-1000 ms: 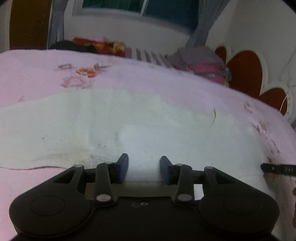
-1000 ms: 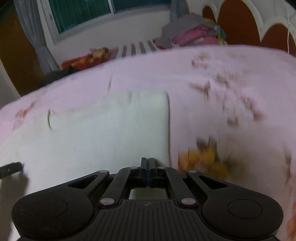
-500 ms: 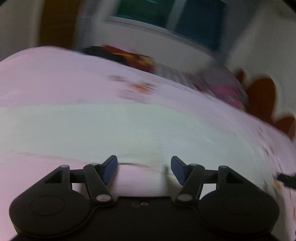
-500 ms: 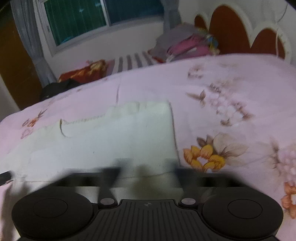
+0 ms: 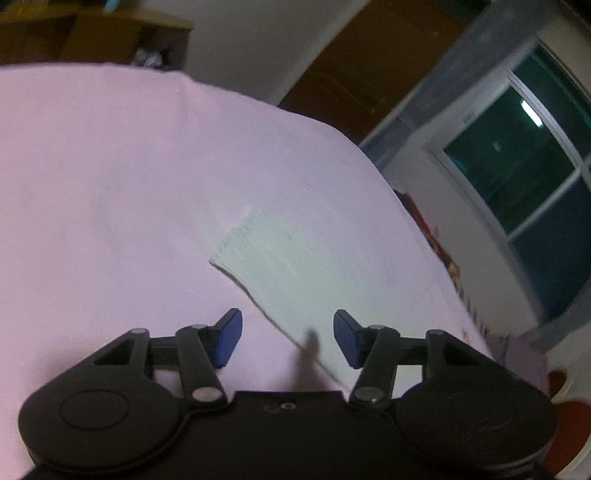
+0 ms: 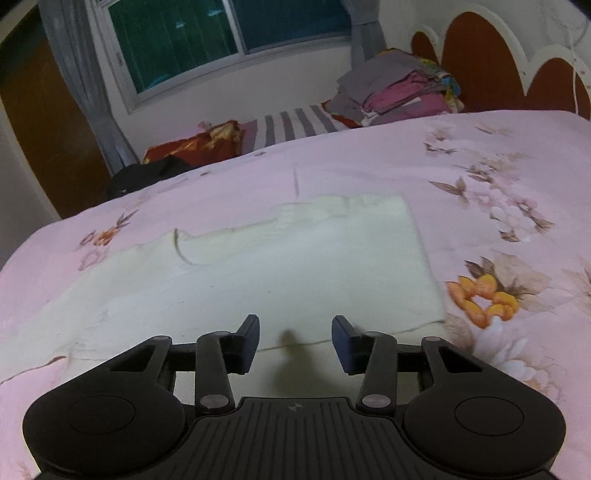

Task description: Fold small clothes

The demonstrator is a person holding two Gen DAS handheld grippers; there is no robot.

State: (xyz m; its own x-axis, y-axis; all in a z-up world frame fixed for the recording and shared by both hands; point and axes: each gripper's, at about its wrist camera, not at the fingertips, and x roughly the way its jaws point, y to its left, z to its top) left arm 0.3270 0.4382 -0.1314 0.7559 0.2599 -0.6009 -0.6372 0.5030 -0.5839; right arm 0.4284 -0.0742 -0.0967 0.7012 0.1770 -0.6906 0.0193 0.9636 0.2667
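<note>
Clutter sits far off: folded clothes pile (image 6: pixel 402 92) by headboard (image 6: pixel 491 62), dark bag (image 6: pixel 147 177) near window (image 6: pixel 221 33). White garment (image 6: pixel 258 266) flat on bed (image 6: pixel 480 177). Left claw (image 5: pixel 288 339) and right claw (image 6: pixel 295 343) both spread, closing, empty.

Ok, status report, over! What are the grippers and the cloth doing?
Left gripper, right gripper: both closing, nothing between. White cloth flat on bed. Nothing in the way.

Garment (image 6: pixel 280 266) on bed (image 6: pixel 480 155), clothes pile (image 6: pixel 399 92) behind
</note>
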